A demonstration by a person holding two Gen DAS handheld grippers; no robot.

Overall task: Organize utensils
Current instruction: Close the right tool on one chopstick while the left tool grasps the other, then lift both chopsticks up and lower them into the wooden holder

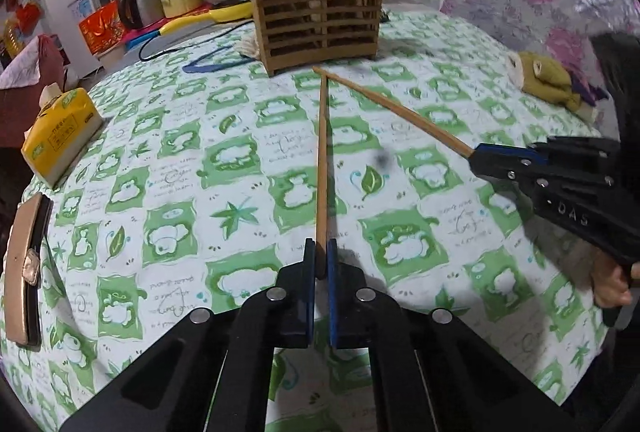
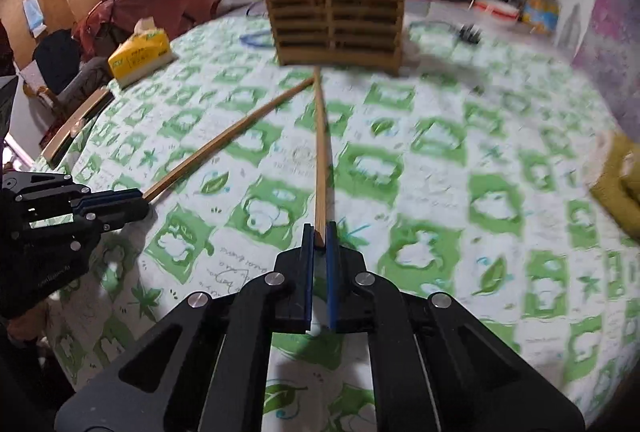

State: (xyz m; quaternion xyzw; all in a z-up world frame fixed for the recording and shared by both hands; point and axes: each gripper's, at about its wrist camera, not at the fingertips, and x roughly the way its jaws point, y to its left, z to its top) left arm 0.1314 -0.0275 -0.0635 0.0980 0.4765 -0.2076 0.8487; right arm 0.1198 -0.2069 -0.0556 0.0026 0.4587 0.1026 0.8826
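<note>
Table (image 1: 248,136): green-and-white patterned cloth; cluttered room behind. Tissue pack (image 1: 60,134) near left edge. Slatted wooden chopstick holder (image 1: 318,20), two compartments, chopsticks upright in both. Left hand-held gripper (image 1: 320,258) clamped on left chopstick (image 1: 322,160); right hand-held gripper (image 2: 320,238) clamped on right chopstick (image 2: 320,152). Both tips meet just before the holder.

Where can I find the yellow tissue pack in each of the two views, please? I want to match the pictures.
Left wrist view: the yellow tissue pack lies at the left edge, on the tablecloth, left of the wooden chopstick holder.
Right wrist view: the yellow tissue pack lies at upper left, again left of the holder.
Shared landmark: the wooden chopstick holder, top centre in both.
</note>
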